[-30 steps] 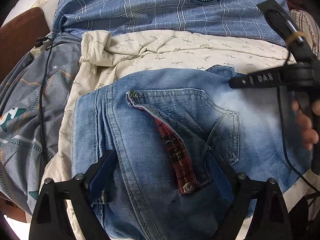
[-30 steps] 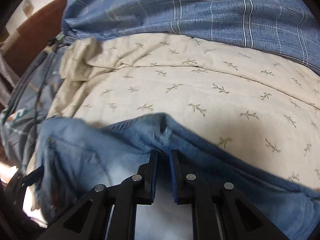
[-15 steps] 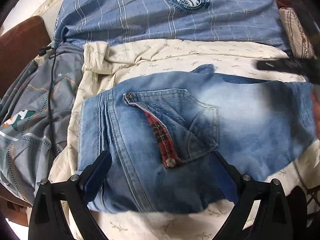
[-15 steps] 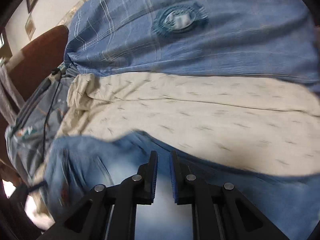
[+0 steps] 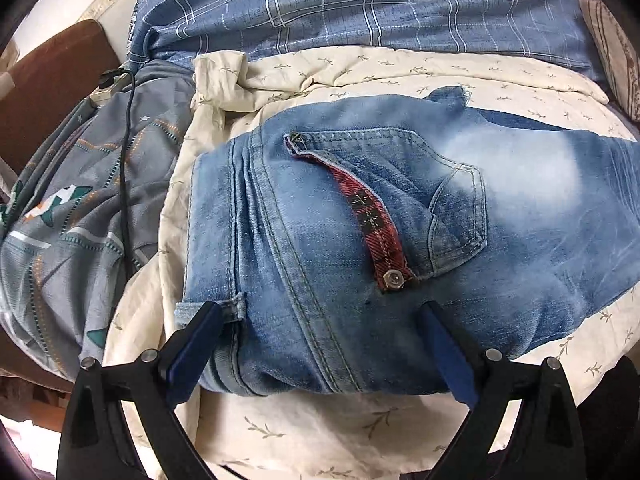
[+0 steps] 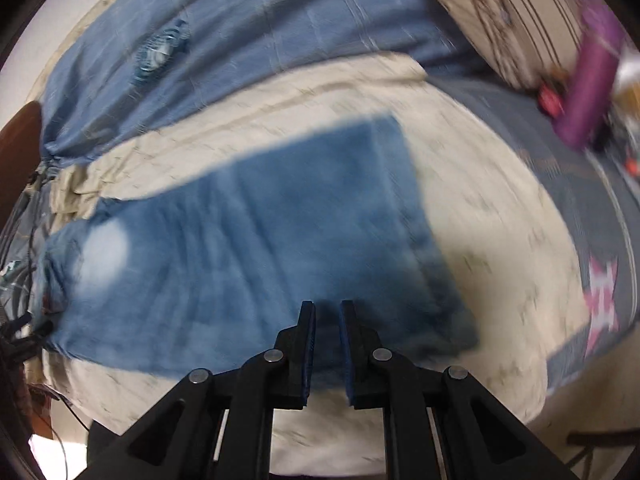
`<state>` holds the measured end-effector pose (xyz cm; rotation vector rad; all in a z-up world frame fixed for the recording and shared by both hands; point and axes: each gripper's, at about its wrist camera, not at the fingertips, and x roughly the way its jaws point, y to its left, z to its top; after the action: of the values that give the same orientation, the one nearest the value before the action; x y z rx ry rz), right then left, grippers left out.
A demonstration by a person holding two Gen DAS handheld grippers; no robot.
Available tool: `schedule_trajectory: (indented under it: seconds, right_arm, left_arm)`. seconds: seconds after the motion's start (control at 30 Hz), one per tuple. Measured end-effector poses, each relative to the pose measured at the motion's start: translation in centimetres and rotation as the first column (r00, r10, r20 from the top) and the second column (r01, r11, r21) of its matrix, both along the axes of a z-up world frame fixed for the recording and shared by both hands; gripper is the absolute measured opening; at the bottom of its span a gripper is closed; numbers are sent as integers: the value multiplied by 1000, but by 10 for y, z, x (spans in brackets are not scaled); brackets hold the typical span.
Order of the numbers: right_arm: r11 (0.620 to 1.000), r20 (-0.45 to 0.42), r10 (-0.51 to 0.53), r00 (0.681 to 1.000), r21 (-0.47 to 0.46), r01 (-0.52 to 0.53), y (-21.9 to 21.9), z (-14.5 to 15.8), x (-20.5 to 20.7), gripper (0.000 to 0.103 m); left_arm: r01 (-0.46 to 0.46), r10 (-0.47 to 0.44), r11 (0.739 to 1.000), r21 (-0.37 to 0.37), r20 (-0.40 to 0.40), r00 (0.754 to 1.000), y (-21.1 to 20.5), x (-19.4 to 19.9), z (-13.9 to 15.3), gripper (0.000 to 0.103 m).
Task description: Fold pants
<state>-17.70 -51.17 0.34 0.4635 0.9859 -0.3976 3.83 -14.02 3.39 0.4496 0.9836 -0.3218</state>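
Note:
Blue denim pants (image 5: pixel 360 216) lie flat on a cream leaf-print blanket (image 5: pixel 360 76), waistband to the left, with a back pocket and a red plaid flap. My left gripper (image 5: pixel 320 320) is open, its blue-padded fingers spread just over the near edge of the waist end, holding nothing. In the blurred right wrist view the pants (image 6: pixel 260 240) stretch rightwards to the leg hem. My right gripper (image 6: pixel 327 312) has its jaws nearly closed with a narrow gap, above the near edge of the leg; no cloth shows between them.
A blue plaid duvet (image 5: pixel 360 4) lies behind the blanket. A grey patterned cloth (image 5: pixel 80 200) with a black cable lies to the left. A brown headboard (image 5: pixel 52 92) stands far left. A purple bottle (image 6: pixel 592 80) and a striped pillow (image 6: pixel 500 12) are at the right.
My right gripper has let go of the denim and swung right along the leg. The pants now lie flat. My left gripper has drawn back to the waist's near edge.

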Motion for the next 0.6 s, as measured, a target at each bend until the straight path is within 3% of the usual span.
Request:
schedule_trajectory:
  seconds: [0.1,0.27,0.4,0.5,0.6]
  right_arm:
    - [1000,58,2,998,10,-2,2,-8,-16,14]
    - [1000,88,-2,996,-23,4,9,9,-29,14]
    - [999,71,-15,997,-43,18,28,20,-41,14]
    - [995,50,21,999,-97,-16,46,27,-45,14]
    - [999,123,32,992,3,-33,44,30,-58,14]
  left_arm:
    - [14,-14,1000,16,11,1000,-8,-9,10,98]
    - [107,-107,994,-4,67,992,-43,-40,38,98]
    - [156,-154,988,-8,105,982,-72,-65,50,98]
    - [170,-168,985,-34,72,983,-85,-73,48,98]
    - [186,-184,981,-46,53,981,-98,-81,44,98]
